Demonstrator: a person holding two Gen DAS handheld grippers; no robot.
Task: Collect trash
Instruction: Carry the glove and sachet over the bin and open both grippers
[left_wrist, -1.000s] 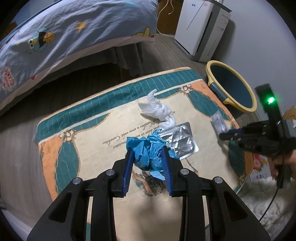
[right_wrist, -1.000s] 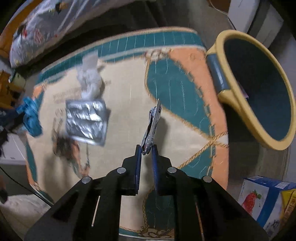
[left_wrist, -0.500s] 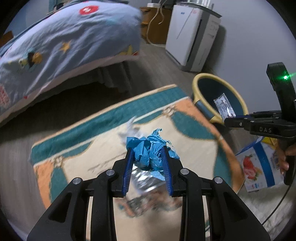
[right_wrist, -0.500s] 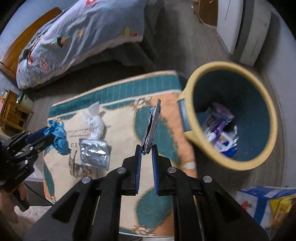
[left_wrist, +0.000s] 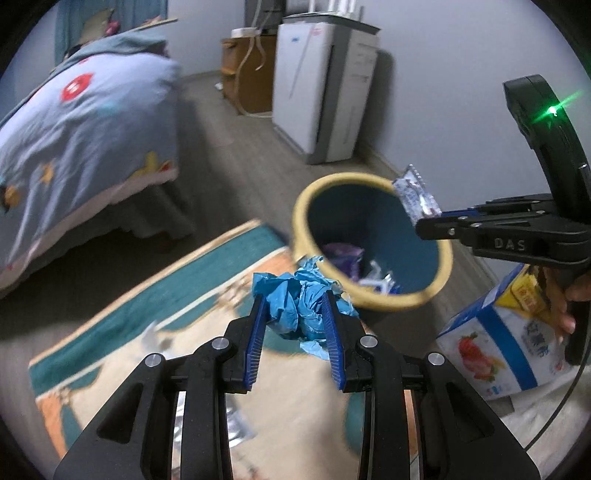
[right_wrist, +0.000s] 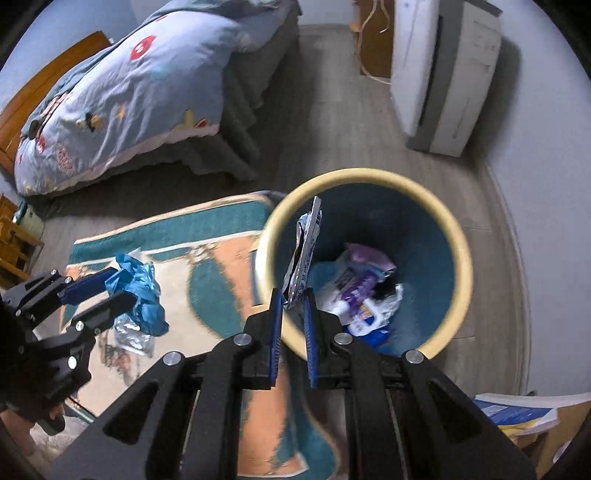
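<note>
Hand-held gripper on the left (left_wrist: 295, 314) is clamped part-way closed on a crumpled blue wad (left_wrist: 301, 299), its blue pads pressing both sides; the right hand-held gripper (right_wrist: 293, 306) is nearly closed, pinching the lower edge of a flat silver wrapper (right_wrist: 304, 243) that stands upright from its pads. A second ago both pieces hung low over the rug, with the wad above the foil pack and the white tissue; now both have been lifted and carried toward the yellow-rimmed bin (right_wrist: 458, 258). In the right wrist view the wrapper sits over the bin's near-left rim and blue interior, where earlier it was over the rug's teal border. In the left wrist view the blue wad is at the bin's near edge, still over the rug (left_wrist: 155, 295). Inside the bin lie purple and white wrappers (right_wrist: 362, 280). A foil pack (right_wrist: 129, 332) remains on the rug. Beyond are the bed (right_wrist: 122, 92), a white appliance (left_wrist: 321, 92) by the wall, and a printed carton (left_wrist: 498, 343) beside the bin.
</note>
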